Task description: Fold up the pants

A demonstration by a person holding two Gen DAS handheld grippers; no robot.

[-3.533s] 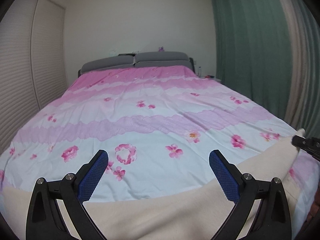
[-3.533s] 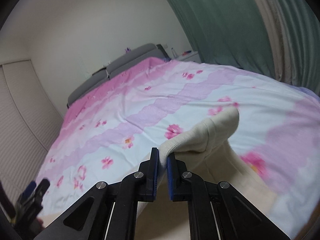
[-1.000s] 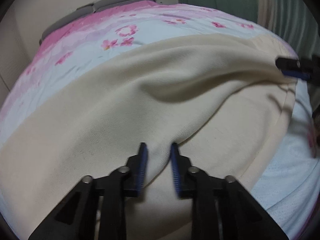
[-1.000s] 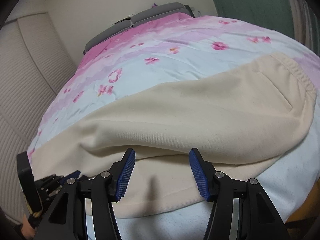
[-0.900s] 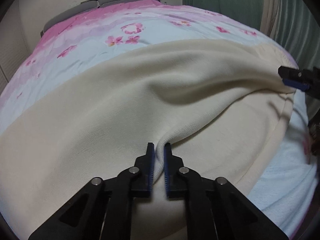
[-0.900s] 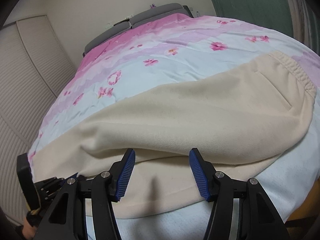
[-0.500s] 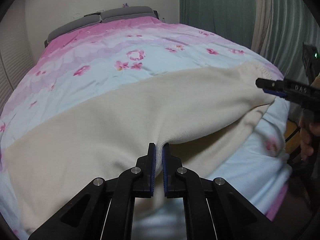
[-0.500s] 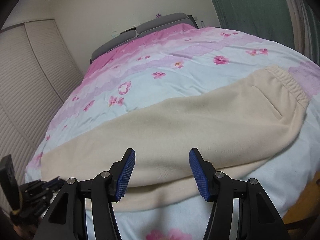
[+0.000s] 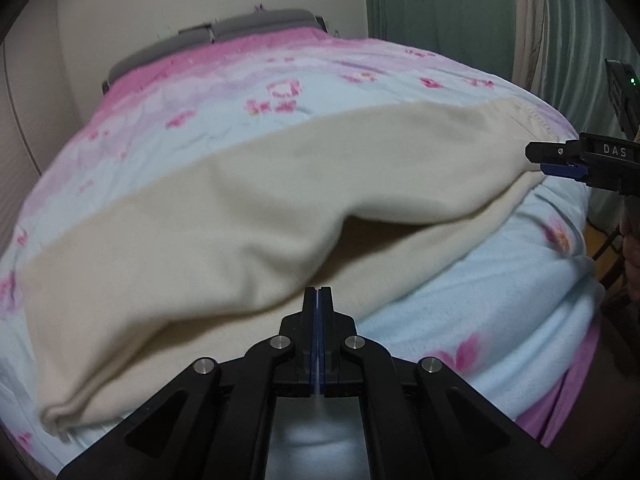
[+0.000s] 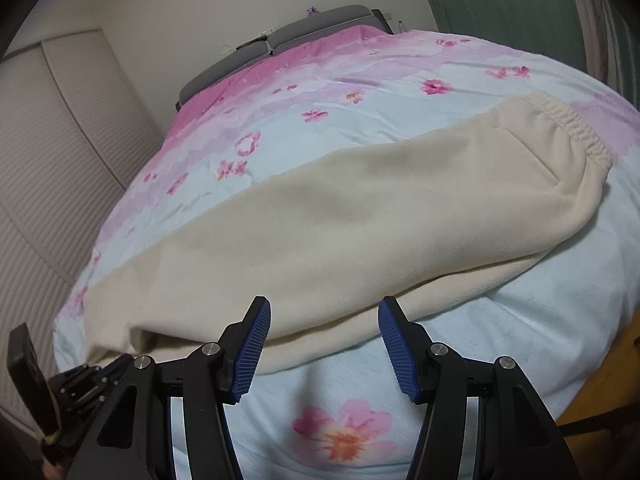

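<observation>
The cream pants (image 10: pixel 360 220) lie long across the bed (image 10: pixel 520 340), on a blue and pink cover with flowers. They are folded so that one leg lies on top of the other. In the right wrist view the stretchy waistband (image 10: pixel 568 120) sits up at about 2 o'clock, and the leg ends reach down to about 8 o'clock.

The left gripper (image 9: pixel 317 300) has its two blue pads pressed flat together. Nothing is pinched between them. It sits just at the near edge of the pants, at 6 o'clock in its own view.

The right gripper (image 10: pixel 324 344) has its jaws about half way apart, and it holds nothing. The near edge of the pants shows in the gap between its blue pads (image 10: pixel 252 352), but the pads do not press on the cloth.

In the left wrist view the right gripper also shows at 3 o'clock, close to the waistband end. A grey headboard (image 10: pixel 280 44) stands at 12 o'clock, and a green curtain (image 9: pixel 440 20) hangs at 1 o'clock.
</observation>
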